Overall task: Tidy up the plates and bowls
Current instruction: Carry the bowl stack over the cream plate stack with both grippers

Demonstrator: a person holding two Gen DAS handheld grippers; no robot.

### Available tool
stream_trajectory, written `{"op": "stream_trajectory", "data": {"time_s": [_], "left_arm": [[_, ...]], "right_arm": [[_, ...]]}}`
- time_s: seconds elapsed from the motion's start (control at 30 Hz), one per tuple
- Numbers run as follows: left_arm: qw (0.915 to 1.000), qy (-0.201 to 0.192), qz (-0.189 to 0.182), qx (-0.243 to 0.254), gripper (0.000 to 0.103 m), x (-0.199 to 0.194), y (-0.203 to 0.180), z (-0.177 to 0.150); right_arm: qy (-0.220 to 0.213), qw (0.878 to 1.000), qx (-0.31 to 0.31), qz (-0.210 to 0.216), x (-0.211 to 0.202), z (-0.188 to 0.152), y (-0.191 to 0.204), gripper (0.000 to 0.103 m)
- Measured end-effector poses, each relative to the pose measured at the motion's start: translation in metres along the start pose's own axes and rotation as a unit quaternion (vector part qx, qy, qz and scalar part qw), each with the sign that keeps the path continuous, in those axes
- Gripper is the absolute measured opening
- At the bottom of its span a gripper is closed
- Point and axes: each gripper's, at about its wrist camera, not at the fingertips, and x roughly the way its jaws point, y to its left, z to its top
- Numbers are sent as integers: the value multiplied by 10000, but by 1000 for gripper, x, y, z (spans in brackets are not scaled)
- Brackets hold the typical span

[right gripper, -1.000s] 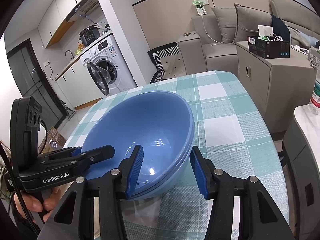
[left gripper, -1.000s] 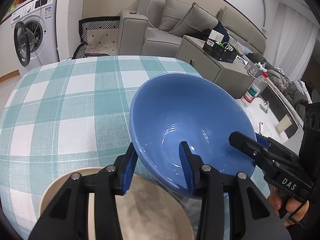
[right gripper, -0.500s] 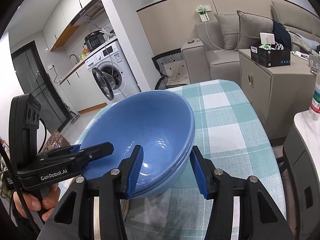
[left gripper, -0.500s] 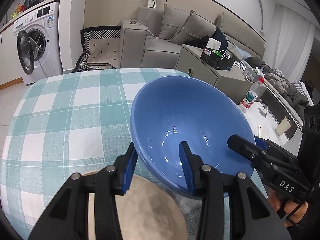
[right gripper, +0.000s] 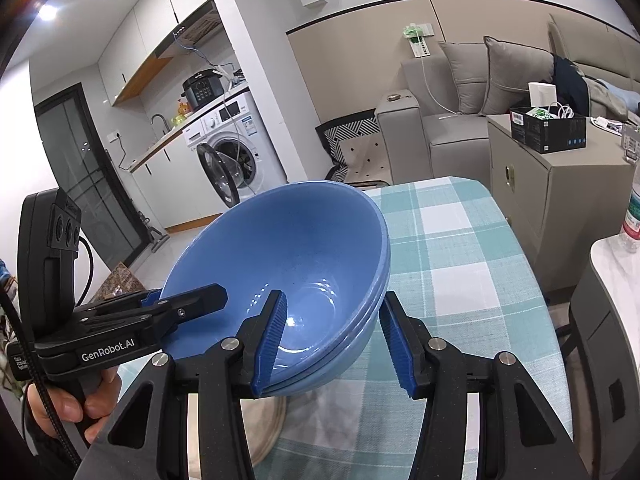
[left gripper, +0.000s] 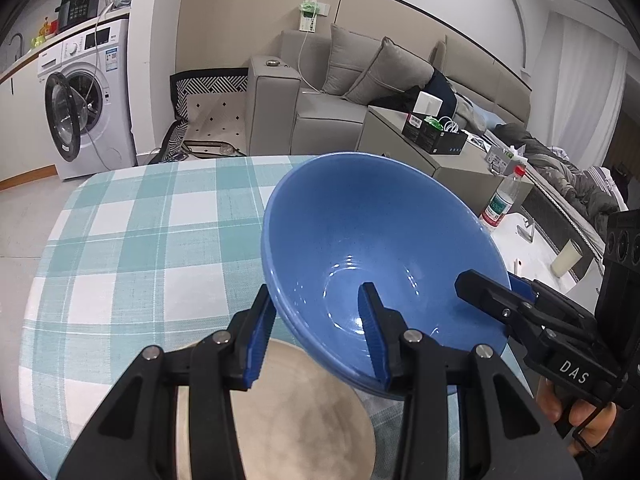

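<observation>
Both hand-held grippers, left (left gripper: 320,332) and right (right gripper: 334,336), pinch the stacked blue bowls' (left gripper: 372,248) rim near six o'clock; the bowls look glazed, slippery and breakable.

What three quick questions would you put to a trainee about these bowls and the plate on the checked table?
1. True or false: the blue bowls sit flat on the checked tablecloth.
2. Which dish lies on the table partly beneath the bowls? A) beige plate B) glass cup C) frying pan
3. How many claws straddle the bowls' rim?

Key:
1. False. The bowls are tilted and held off the cloth.
2. A.
3. Two. The left claw and right claw each have one finger inside and one outside.
</observation>
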Motion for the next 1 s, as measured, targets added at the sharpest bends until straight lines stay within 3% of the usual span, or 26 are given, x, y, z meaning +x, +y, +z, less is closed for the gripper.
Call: {"op": "stream_trajectory", "data": {"time_s": [0.57, 1.0], "left_arm": [[9992, -264, 268, -131, 41, -44, 20, -14], [9981, -269, 449, -329, 41, -59, 49, -35]], "right_arm": [[-43, 9988, -320, 360, -9, -4, 42, 50], [161, 9967, -582, 545, 9, -19, 73, 50]]}}
